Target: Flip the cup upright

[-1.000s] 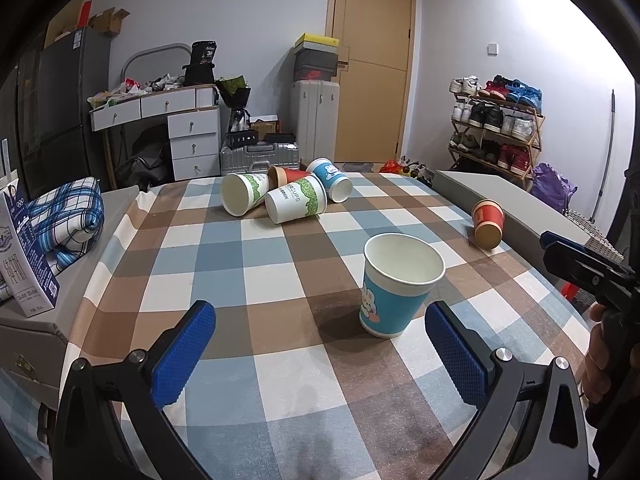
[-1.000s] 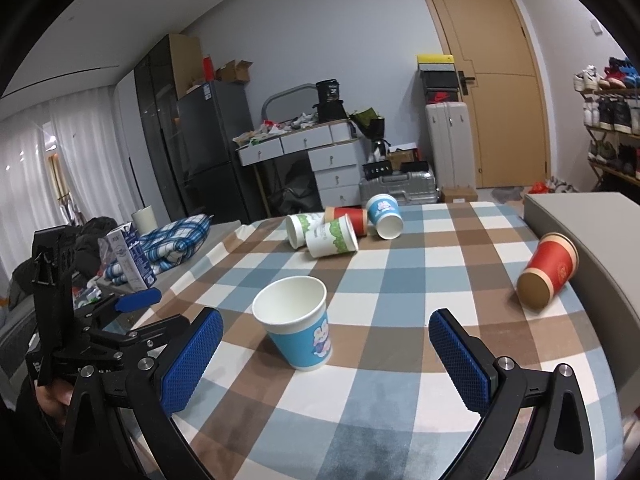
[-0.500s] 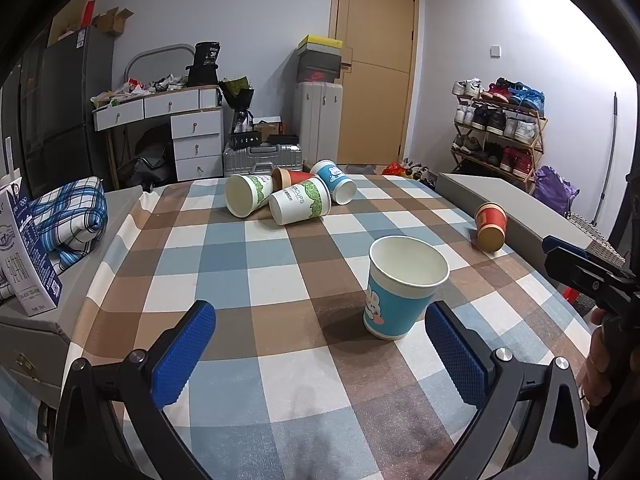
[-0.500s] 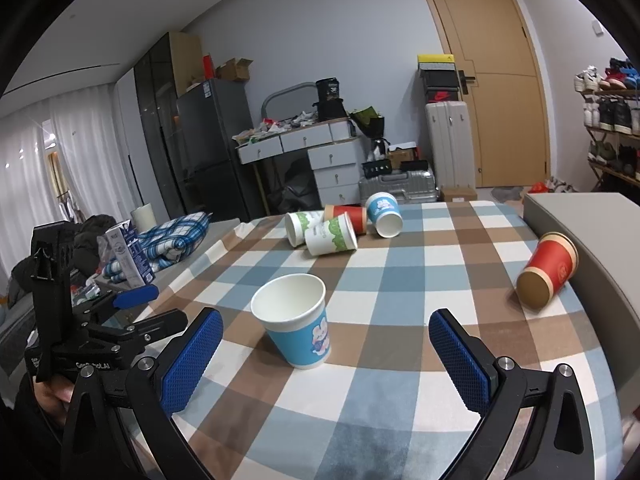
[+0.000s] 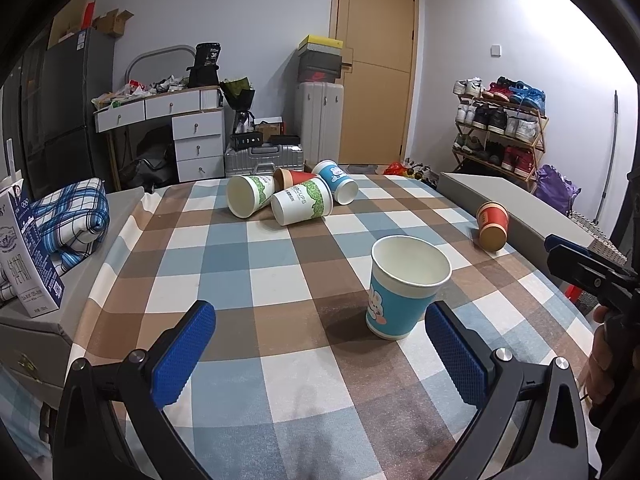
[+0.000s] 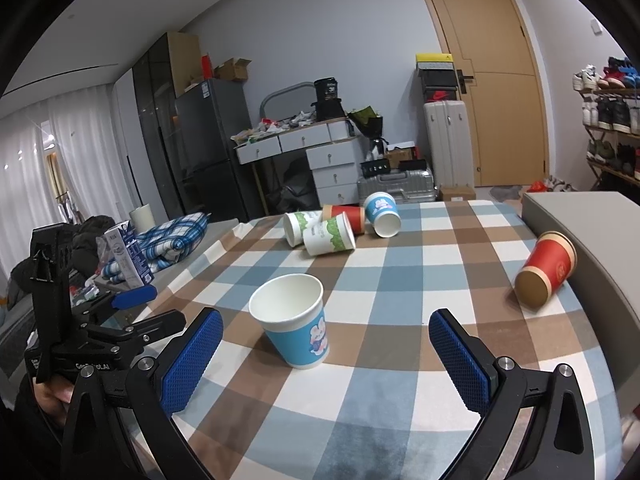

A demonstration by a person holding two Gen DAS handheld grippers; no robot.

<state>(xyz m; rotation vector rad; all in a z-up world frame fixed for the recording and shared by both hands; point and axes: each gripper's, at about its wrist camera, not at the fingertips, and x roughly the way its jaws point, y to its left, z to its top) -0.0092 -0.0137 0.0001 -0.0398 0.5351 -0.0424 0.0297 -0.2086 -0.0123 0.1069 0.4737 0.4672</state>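
A blue paper cup with a rabbit print (image 5: 404, 288) stands upright on the checked tablecloth (image 5: 256, 280); it also shows in the right wrist view (image 6: 294, 320). My left gripper (image 5: 320, 354) is open and empty, just short of the cup. My right gripper (image 6: 326, 360) is open and empty, also just short of it. A red cup (image 5: 493, 226) lies on its side at the table's right edge, seen too in the right wrist view (image 6: 546, 268). Several cups (image 5: 294, 196) lie tipped at the far side.
A grey box (image 6: 588, 240) lies along the table's right edge behind the red cup. A milk carton (image 5: 24, 256) and a folded plaid cloth (image 5: 72, 216) sit on a grey surface left of the table. Drawers, suitcases and a shoe rack stand beyond.
Both grippers have drifted only slightly; the upright blue cup stays in place and both grippers stay open.
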